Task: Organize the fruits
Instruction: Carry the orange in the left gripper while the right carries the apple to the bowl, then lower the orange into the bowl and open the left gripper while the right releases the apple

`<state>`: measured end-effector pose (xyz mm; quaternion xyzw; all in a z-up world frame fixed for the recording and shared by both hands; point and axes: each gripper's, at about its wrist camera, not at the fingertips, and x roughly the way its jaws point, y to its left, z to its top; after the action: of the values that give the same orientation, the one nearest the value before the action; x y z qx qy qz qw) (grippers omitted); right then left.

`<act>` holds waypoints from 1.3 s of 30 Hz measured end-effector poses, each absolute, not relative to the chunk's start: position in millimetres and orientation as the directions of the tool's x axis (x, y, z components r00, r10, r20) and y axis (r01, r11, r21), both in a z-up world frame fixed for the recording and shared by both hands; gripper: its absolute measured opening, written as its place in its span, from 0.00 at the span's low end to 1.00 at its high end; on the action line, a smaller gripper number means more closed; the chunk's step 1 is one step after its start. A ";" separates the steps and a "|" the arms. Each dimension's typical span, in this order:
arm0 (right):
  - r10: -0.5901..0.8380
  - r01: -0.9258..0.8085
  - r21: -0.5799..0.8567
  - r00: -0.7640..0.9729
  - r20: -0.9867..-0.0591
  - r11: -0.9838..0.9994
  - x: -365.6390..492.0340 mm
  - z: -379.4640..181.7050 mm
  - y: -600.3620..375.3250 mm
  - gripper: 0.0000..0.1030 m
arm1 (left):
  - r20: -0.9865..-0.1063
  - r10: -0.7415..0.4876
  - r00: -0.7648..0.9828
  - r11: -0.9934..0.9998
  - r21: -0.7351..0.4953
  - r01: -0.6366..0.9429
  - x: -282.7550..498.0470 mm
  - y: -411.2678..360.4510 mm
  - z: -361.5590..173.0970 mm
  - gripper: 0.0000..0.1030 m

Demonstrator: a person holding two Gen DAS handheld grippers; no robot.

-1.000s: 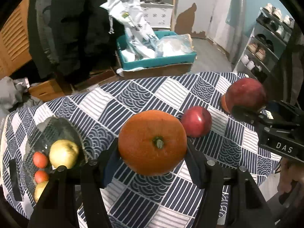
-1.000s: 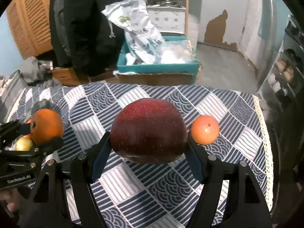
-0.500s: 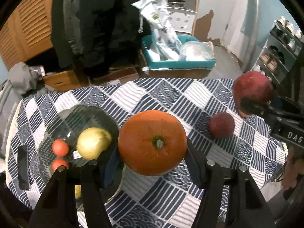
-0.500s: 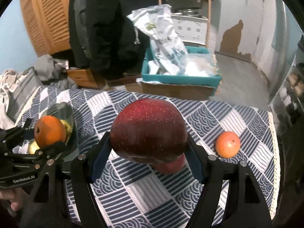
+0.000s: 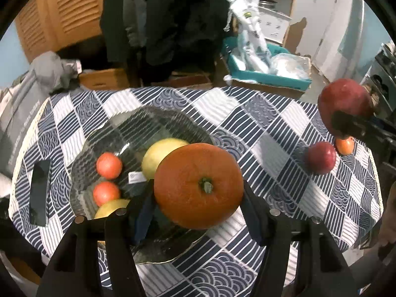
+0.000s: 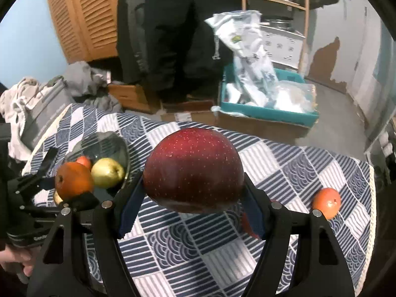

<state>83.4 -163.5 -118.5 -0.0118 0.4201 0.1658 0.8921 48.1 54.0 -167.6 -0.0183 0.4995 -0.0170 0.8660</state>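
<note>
My left gripper (image 5: 198,198) is shut on a large orange (image 5: 198,185) and holds it above the right side of a dark glass bowl (image 5: 118,133). The bowl holds two small red fruits (image 5: 109,165) and two yellow apples (image 5: 160,153). My right gripper (image 6: 193,193) is shut on a big dark red apple (image 6: 193,168), held above the table. A smaller red apple (image 5: 320,158) and a small orange (image 5: 344,146) lie on the cloth at the right. The small orange also shows in the right wrist view (image 6: 326,202).
The round table wears a blue-and-white patterned cloth (image 5: 247,128). A dark phone (image 5: 39,193) lies left of the bowl. Beyond the table stand a teal crate with bags (image 5: 267,74), cardboard boxes and a person in dark clothes (image 5: 168,19).
My left gripper has moved left with the orange, from over the bare cloth to over the bowl. My right gripper has swung left too, still holding the dark red apple.
</note>
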 end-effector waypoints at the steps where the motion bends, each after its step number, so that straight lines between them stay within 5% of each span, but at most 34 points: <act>1: 0.290 -0.313 0.118 0.588 -0.755 0.942 84.5 -119.0 -158.1 0.71 | -0.867 -0.045 0.496 0.999 -0.047 0.007 47.9 55.7 -169.7 0.64; 24: 0.341 -0.417 0.115 0.521 -0.782 0.901 95.0 -131.5 -85.2 0.71 | -0.938 -0.069 0.340 0.992 -0.100 -0.075 48.5 95.0 -216.3 0.64; 29: 0.346 -0.421 0.121 0.514 -0.785 0.899 98.5 -133.2 -79.1 0.71 | -0.910 -0.059 0.410 0.994 -0.092 -0.062 46.5 97.8 -200.7 0.82; 39: 0.356 -0.434 0.129 0.496 -0.792 0.892 105.5 -140.0 -61.6 0.72 | -0.889 0.023 0.458 0.987 -0.053 -0.152 49.6 130.6 -177.9 0.82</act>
<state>105.5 -61.6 -140.0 -0.0434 0.4469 0.2286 0.8638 49.6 130.6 -177.9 -0.0622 0.5182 0.0515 0.8514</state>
